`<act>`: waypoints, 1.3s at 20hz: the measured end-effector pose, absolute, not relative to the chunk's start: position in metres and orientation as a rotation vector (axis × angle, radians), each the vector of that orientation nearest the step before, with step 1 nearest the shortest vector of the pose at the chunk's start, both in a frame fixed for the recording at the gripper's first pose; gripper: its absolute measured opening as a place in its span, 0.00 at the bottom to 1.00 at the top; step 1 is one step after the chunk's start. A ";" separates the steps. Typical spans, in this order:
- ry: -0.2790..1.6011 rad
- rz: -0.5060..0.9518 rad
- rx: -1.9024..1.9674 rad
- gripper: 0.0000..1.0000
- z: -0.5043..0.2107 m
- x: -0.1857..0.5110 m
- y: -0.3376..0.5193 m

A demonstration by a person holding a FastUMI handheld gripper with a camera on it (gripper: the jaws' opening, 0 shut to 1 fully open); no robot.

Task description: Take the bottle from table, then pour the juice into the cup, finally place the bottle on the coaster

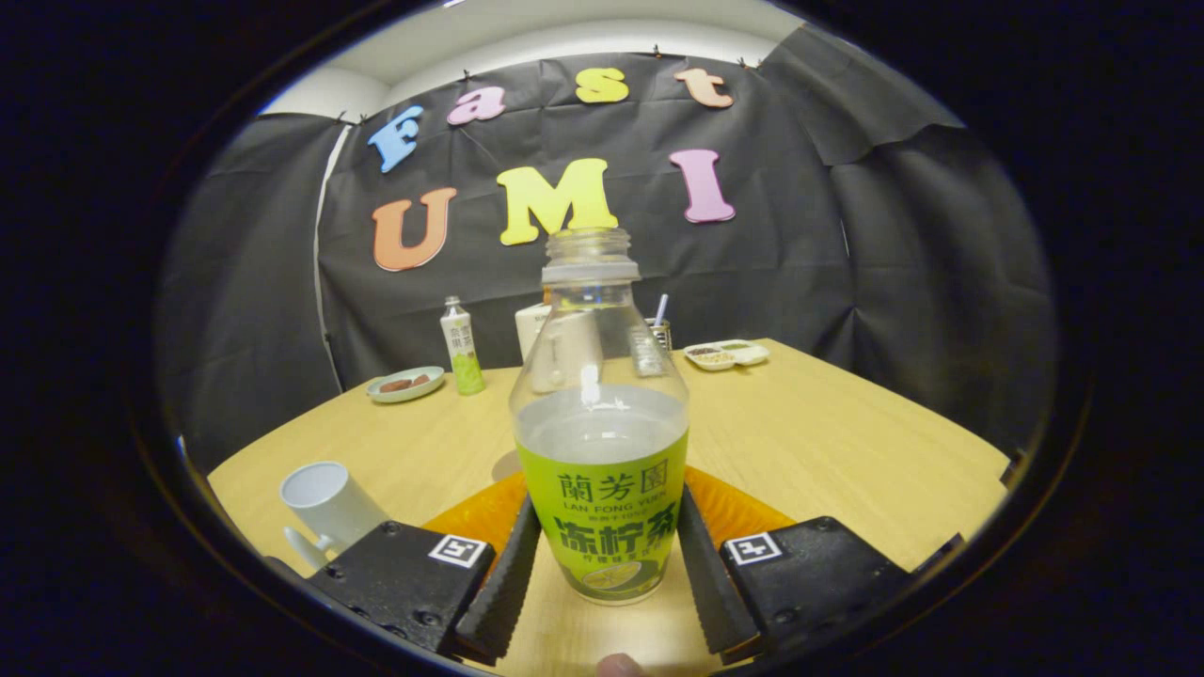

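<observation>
A clear, uncapped juice bottle (602,442) with a green label stands upright between my fingers, its base low over the wooden table (828,442). My gripper (609,508) is shut on it, both black pads pressing the label's sides. Pale juice fills it to just above the label. An orange coaster (743,512) lies just behind the bottle, partly hidden by it and by the fingers. A white mug (329,503) lies tilted to the left of my left finger, its open mouth facing up and away, its inside looking white.
At the table's far side stand a small green-labelled bottle (461,348), a plate with brown pieces (406,384), a white container (536,329), a holder with a straw (658,329) and a divided snack tray (726,354). A person's fingertip (621,666) shows below the bottle.
</observation>
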State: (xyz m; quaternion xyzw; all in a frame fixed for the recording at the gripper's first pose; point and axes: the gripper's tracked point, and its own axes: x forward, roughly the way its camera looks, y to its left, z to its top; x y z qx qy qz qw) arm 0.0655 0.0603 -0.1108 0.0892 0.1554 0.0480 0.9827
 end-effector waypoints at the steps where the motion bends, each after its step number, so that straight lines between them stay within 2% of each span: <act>1: 0.311 0.099 0.166 0.77 -0.106 0.065 0.059; 10: 0.270 0.128 0.004 0.75 -0.061 0.064 0.046; 26: 0.312 0.158 -0.340 0.76 -0.057 0.058 0.057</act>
